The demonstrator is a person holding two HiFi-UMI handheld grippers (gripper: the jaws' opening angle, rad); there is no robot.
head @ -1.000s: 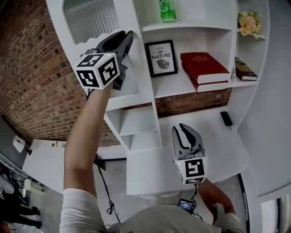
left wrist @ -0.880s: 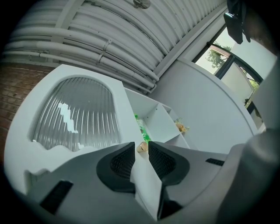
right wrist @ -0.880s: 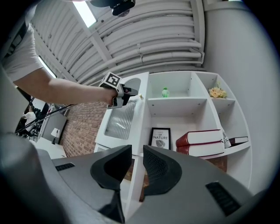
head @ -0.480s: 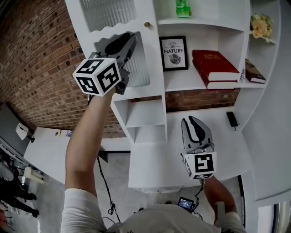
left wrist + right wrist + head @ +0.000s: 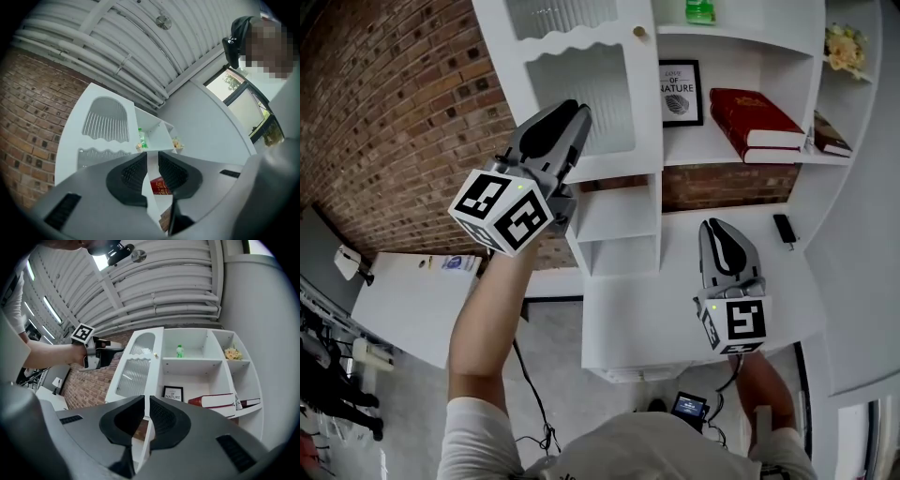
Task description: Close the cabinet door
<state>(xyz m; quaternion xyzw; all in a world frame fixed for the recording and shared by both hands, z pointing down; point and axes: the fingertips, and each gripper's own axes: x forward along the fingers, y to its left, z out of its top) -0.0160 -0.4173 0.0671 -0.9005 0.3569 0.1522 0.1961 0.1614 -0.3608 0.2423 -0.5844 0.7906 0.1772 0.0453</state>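
Observation:
The white cabinet door (image 5: 581, 84) has ribbed glass panes and a small round knob (image 5: 639, 31). It lies against the cabinet front, as far as I can tell. My left gripper (image 5: 575, 111) hangs just in front of the door's lower pane, apart from it. Its jaws have just been closing a little and still stand open, with nothing between them. The left gripper view looks past that gripper (image 5: 152, 157) up at the door (image 5: 105, 126). My right gripper (image 5: 717, 225) is held low over the white counter (image 5: 675, 309). Its jaws have just been closing to a narrow slit with nothing between them.
Open shelves to the right of the door hold a framed print (image 5: 680, 92), red books (image 5: 759, 117), a green bottle (image 5: 700, 11) and flowers (image 5: 844, 47). A small black device (image 5: 786, 228) lies on the counter. A brick wall (image 5: 403, 122) is at the left.
My left gripper has come away from the door's edge, moving down and back toward me. The right gripper has risen a little and its jaws have narrowed.

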